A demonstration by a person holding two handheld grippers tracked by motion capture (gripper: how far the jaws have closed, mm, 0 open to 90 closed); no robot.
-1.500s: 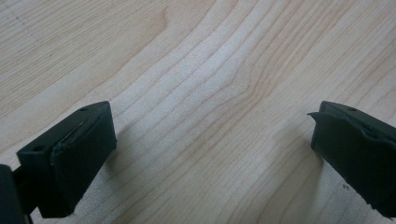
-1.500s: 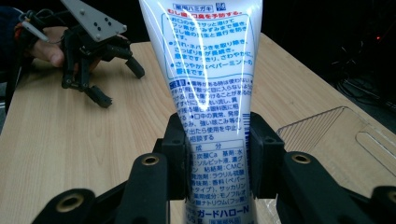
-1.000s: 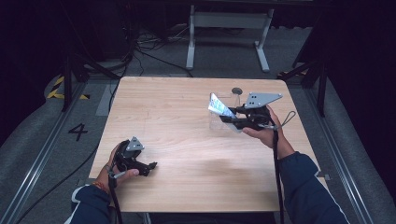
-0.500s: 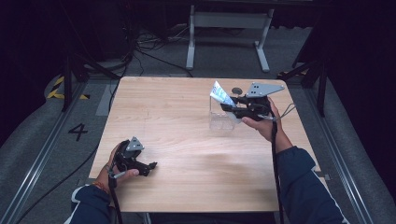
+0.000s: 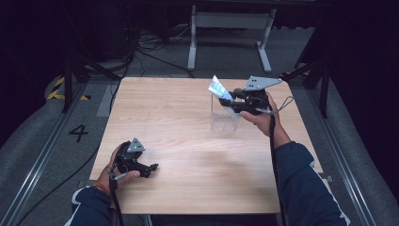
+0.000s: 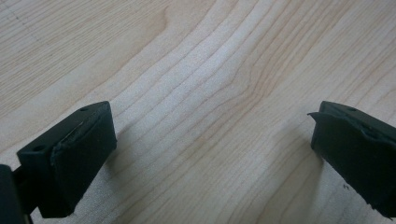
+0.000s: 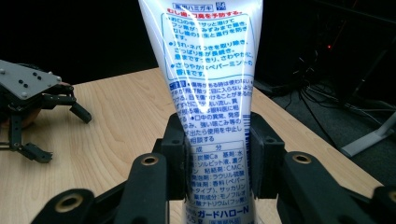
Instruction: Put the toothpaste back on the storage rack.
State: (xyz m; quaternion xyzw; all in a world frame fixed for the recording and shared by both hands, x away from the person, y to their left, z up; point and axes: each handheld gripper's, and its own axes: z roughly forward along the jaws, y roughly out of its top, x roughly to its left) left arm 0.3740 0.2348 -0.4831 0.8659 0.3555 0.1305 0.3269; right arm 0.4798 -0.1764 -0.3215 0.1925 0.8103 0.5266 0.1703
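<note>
The right gripper [image 5: 235,101] clamps a toothpaste tube [image 7: 208,93] above a clear container [image 5: 224,115] at the table's far right. The left gripper [image 5: 141,165] rests released, near left. A tilted tube could catch the rim and tip the container.

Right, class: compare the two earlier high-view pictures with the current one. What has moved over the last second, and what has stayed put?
The right tool has carried the white tube, clamped between its jaws, a little toward the far side of the table and over the clear plastic box, with the tube tipping more upright. Nothing was picked up or released. The left tool stayed open and resting near the table's front left corner; the box did not move.
</note>
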